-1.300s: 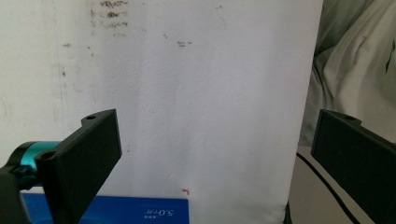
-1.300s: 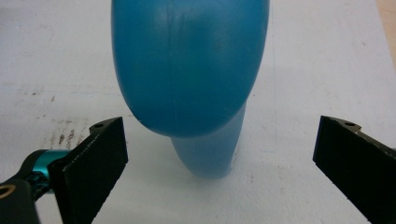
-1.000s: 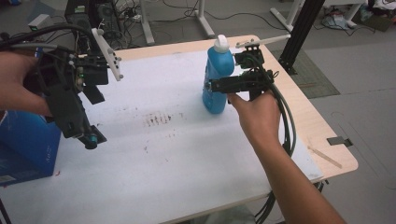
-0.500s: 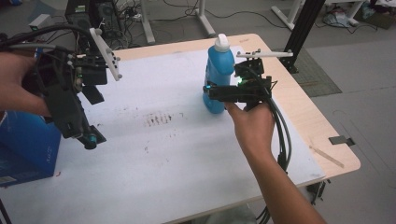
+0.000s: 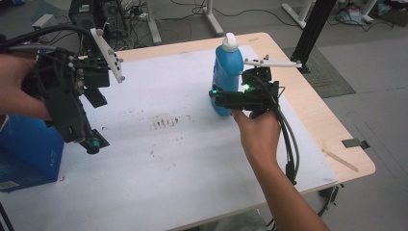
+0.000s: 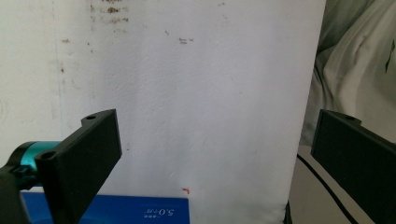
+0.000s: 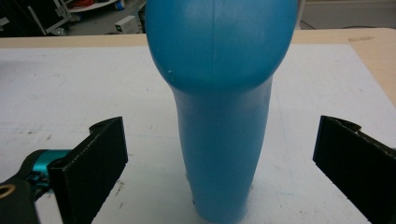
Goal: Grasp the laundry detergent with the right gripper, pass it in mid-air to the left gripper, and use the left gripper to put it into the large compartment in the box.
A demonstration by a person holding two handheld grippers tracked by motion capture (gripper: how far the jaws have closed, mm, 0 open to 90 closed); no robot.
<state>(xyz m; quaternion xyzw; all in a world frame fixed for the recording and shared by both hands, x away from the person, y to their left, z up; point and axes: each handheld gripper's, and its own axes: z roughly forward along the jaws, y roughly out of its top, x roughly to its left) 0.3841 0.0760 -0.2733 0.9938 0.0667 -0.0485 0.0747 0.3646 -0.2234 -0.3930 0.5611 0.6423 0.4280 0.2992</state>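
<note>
We see the blue bottle [image 5: 227,77] standing upright in the upper middle of the high view, near the far right of the white mat [image 5: 159,159] that covers the wooden table [image 5: 337,139]. Its white cap [image 5: 230,41] tops it. The right gripper [image 5: 216,98] sits level against the bottle's lower body, held by a hand [image 5: 257,134] that enters from the bottom right of the frame.

In the right gripper view the bottle [image 7: 219,116] rises through the centre of the frame, with the two black jaws spread wide on either side and not touching it. We judge this to be the approach to a grasp on the narrow lower waist.

The left gripper [image 5: 91,144] hangs at the left edge of the high view, tilted down over the mat, above a blue box [image 5: 29,154] at the lower left. In the left gripper view its jaws stand well apart with nothing between them, the box [image 6: 121,212] showing along the bottom edge.

What could go wrong, in our judgement: the bottle is tall and its base is narrow, so one jaw meeting it before the other could push it over. The tapered, smooth plastic could also slip upward or twist in a low clamp once lifted, as the heavier bulge sits above the jaws.
</note>
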